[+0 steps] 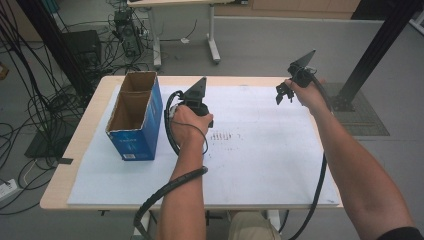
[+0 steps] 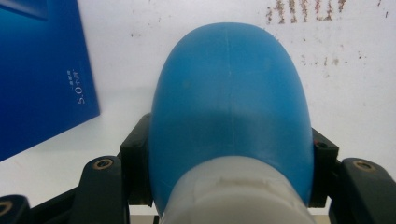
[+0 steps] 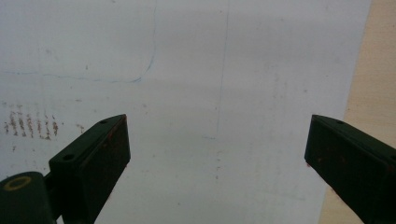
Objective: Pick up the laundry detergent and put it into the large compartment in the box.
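Grey floor around the worktop (image 1: 75, 150), with black cables, a dark unit and a second desk beyond. Worktop is pale wood, mostly covered by a white sheet (image 1: 260, 160); the sheet bears rows of small brown marks (image 1: 223, 135) near its middle and faint blue pen lines (image 3: 149, 60).

Blue carton (image 1: 136, 117), top open, brown inside, split into two compartments, stands on the sheet's left part. White print on its side reads "5.0" with small characters too fine to read (image 2: 79, 87); a white label low on its near face is illegible.

Left claw (image 1: 196, 102) sits just right of the carton, over the sheet. Its jaws are clamped on a blue rounded object (image 2: 231, 107) with a white base toward the camera; the object is held between both pads, above the sheet and near the carton's side.

Right claw (image 1: 284, 94) is held up over the far right part of the sheet, jaws wide apart, nothing between them.
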Tool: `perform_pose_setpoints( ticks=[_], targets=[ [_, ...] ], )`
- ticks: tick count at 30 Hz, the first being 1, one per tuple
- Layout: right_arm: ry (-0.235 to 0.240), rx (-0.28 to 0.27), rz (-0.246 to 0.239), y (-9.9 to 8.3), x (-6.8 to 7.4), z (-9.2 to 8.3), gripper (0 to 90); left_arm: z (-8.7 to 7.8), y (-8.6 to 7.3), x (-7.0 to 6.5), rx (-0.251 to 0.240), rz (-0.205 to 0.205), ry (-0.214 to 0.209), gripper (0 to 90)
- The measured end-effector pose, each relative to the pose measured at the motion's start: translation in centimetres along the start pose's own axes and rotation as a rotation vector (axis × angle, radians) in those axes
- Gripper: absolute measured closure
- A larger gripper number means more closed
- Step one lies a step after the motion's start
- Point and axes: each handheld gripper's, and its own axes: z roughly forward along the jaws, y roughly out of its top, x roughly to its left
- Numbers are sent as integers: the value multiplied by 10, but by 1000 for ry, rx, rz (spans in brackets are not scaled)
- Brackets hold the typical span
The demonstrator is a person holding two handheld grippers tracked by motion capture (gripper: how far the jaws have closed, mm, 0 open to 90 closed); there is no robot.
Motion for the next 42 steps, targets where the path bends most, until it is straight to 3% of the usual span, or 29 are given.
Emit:
perform_pose_setpoints(
  ticks=[36, 42],
  targets=[
    [-3, 1, 2, -2, 1, 1, 67, -1, -1, 4, 3, 1, -10, 379],
    [-4, -2, 2, -2, 1, 0, 67, -17, -1, 8, 4, 13, -37, 379]
  ],
)
